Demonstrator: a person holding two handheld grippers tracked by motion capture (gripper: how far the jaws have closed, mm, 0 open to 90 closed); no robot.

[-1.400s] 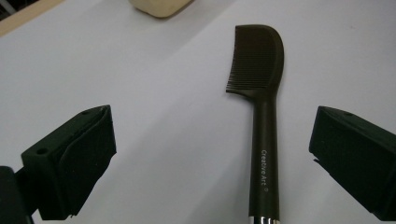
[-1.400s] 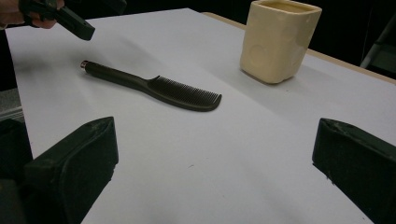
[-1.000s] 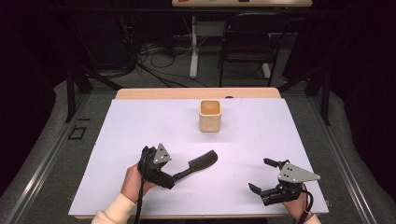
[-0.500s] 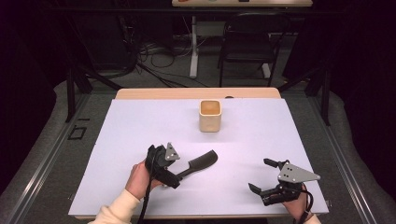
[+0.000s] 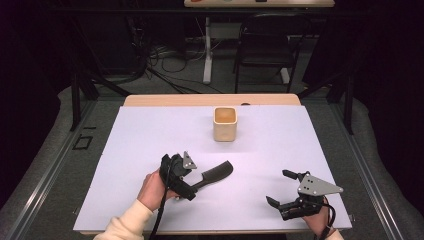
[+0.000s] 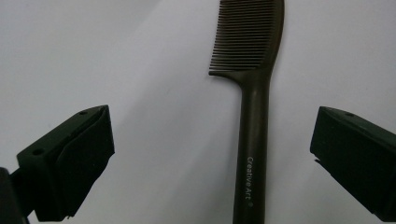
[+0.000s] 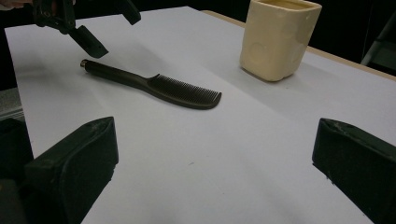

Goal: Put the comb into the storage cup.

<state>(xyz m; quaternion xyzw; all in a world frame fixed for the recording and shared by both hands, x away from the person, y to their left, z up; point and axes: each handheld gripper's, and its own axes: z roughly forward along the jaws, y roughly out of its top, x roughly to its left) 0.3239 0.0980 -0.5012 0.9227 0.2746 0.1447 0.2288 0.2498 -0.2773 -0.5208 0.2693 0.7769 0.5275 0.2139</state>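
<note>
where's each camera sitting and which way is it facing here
High view: above the person's side, looking forward and down on the table; both hands, left gripper and right gripper enter from below.
Left gripper view: on that gripper, looking down at the comb between its open jaws.
Right gripper view: low over the table, facing comb and cup; own jaws open.
All three share the comb.

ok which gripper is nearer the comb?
Left. The left gripper hangs open right over the comb handle, jaws on either side. The right gripper sits open well off to the comb's right, near the table's front edge.
</note>
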